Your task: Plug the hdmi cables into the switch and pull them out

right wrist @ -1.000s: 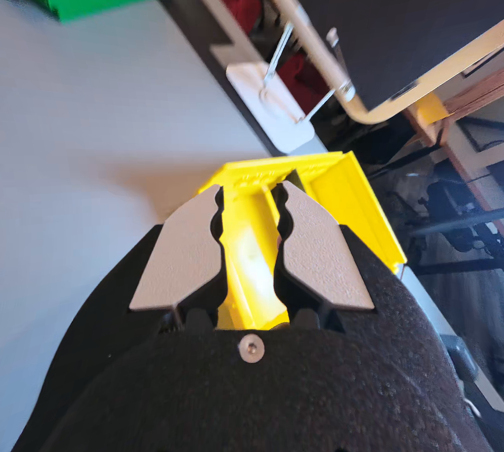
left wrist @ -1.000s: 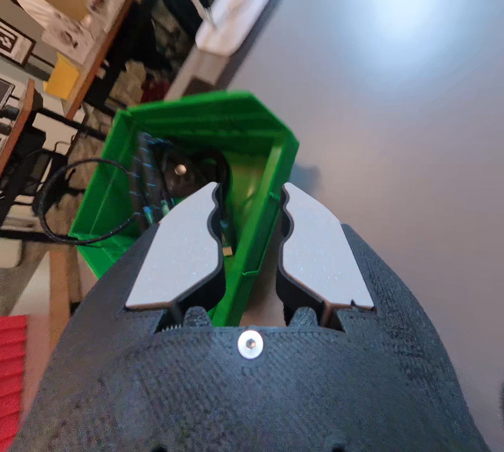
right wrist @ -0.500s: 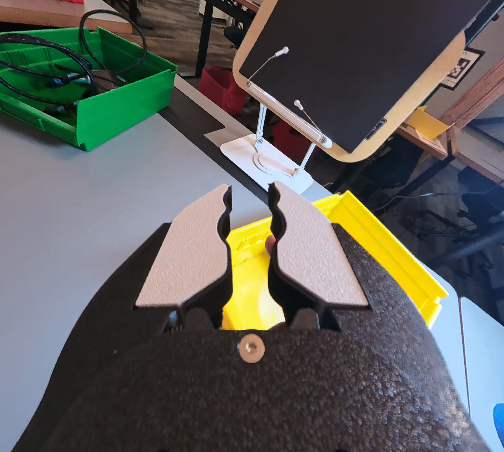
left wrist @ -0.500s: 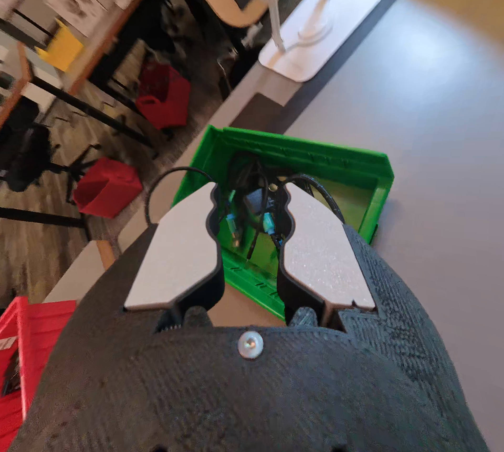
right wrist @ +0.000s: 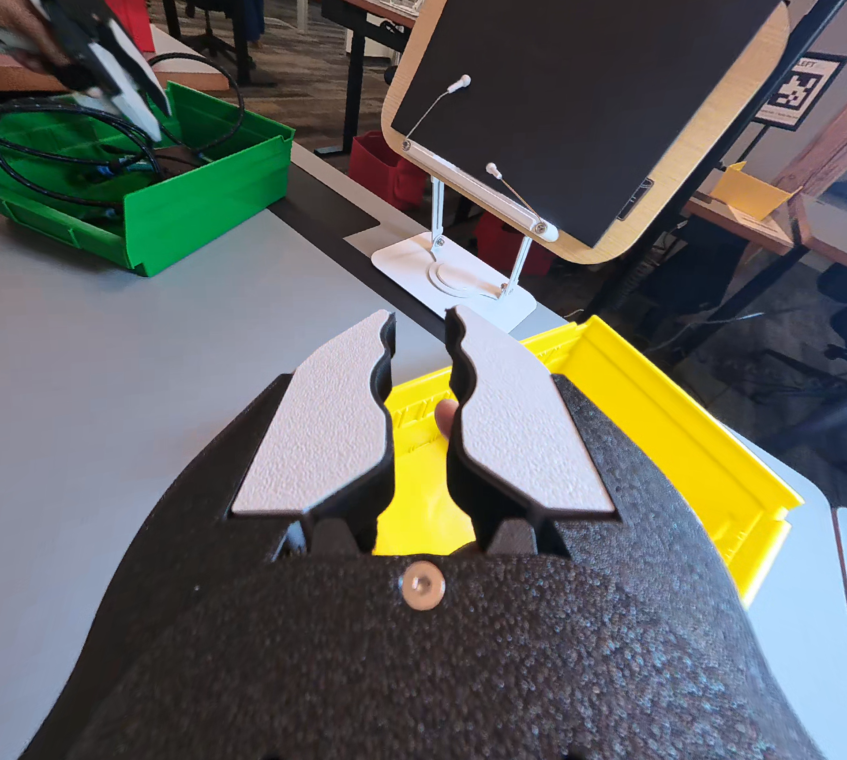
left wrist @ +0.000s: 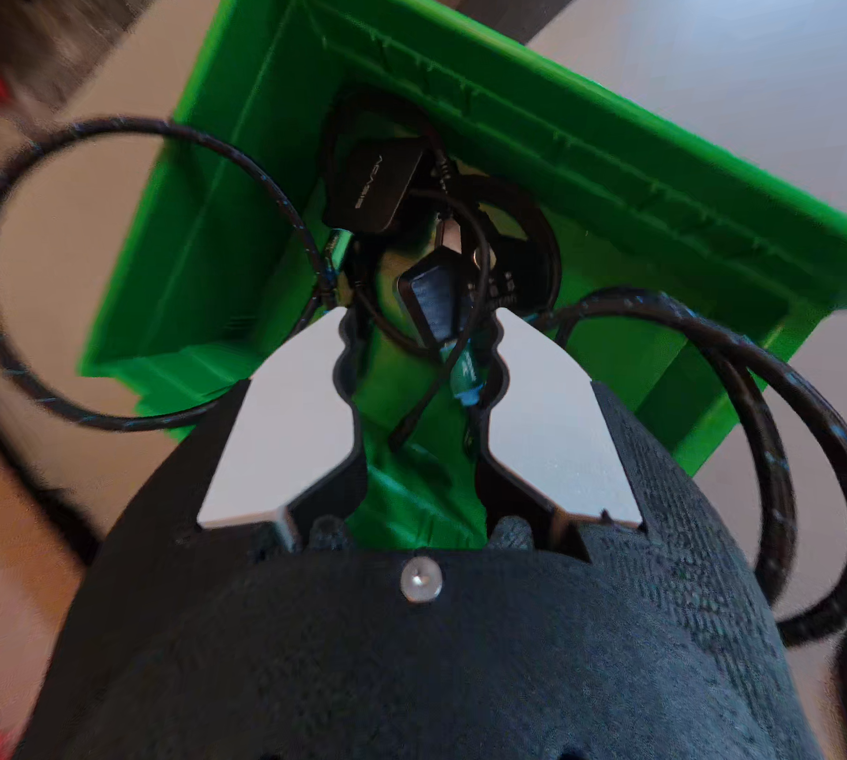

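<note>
A green bin holds a tangle of black braided cables, a small black box-shaped switch and a black HDMI plug with a teal connector beside it. My left gripper is open, close above the tangle, with the plug just ahead of its tips. It holds nothing. In the right wrist view the left gripper hangs over the green bin. My right gripper is open and empty above a yellow bin.
A dark board on a white stand stands at the table's far edge between the bins. One cable loop hangs outside the green bin's left wall. Grey tabletop lies between the bins. A fingertip shows between the right gripper's fingers. Tip to tip, the grippers are about 50 cm apart.
My left gripper has dropped close over the cables in the green bin. My right gripper has tilted up from the yellow bin's inside and now looks across the table.
</note>
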A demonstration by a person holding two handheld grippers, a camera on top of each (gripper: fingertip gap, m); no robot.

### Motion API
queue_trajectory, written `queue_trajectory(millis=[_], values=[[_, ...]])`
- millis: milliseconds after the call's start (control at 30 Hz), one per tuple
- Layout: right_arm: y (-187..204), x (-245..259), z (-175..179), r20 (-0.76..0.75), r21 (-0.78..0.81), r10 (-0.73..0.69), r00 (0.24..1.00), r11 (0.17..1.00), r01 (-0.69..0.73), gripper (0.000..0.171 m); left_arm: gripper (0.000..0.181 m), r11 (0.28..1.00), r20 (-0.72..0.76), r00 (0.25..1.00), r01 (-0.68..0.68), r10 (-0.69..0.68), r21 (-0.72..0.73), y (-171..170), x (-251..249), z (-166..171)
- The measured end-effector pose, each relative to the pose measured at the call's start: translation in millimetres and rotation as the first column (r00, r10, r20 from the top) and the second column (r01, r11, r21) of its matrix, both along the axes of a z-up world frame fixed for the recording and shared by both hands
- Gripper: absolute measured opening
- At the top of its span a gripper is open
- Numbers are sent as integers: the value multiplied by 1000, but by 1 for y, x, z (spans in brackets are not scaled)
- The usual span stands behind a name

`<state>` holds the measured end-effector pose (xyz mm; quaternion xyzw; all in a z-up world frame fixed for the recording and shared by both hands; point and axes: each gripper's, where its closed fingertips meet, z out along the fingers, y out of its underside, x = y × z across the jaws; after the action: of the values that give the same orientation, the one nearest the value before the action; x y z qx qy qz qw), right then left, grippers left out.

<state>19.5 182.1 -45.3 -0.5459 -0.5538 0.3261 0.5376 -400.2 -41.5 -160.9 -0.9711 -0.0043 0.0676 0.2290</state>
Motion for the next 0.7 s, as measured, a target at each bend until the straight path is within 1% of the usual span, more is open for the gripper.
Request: queue_trajectory(millis=[33, 100, 133, 200, 233, 300, 400, 433, 533, 600, 700], values=[[-1, -1, 0, 3, 6, 7, 1000, 1000, -7, 21, 59, 998, 88, 995, -55, 53, 22, 3, -3, -9], [-1, -3, -2, 12, 22, 17, 1000, 1000, -17, 21, 66, 990, 240, 961, -142, 134, 19, 7, -5, -31], [0, -3, -4, 17, 28, 19, 1000, 999, -19, 21, 65, 987, 310, 939, -160, 150, 4, 7, -2, -40], [4, -4, -7, 22, 25, 19, 1000, 999, -20, 20, 55, 986, 409, 898, -163, 163, -33, 8, 9, -54], [6, -4, -8, 23, 16, 19, 1000, 1000, -20, 20, 55, 986, 409, 898, -157, 162, -47, 7, 9, -57], [9, -6, -11, 20, -9, 21, 1000, 1000, -21, 20, 46, 988, 414, 898, -146, 149, -39, 7, 9, -52], [9, -8, -12, 19, -26, 29, 999, 999, -29, 20, 29, 994, 457, 885, -109, 84, 28, 10, 18, -30], [8, -8, -11, 18, -22, 33, 999, 999, -33, 20, 28, 995, 451, 890, -90, 61, 43, 11, 22, -23], [3, -7, -6, 9, -12, 43, 999, 999, -43, 20, 25, 999, 326, 945, -17, 4, 37, 9, 28, -6], [0, -6, -2, 2, -5, 47, 999, 999, -47, 20, 25, 999, 267, 964, -8, -3, 42, 7, 28, 7], [-4, -4, 3, -4, 10, 53, 999, 999, -53, 20, 24, 995, 197, 980, -7, -13, 98, 6, 27, 33]])
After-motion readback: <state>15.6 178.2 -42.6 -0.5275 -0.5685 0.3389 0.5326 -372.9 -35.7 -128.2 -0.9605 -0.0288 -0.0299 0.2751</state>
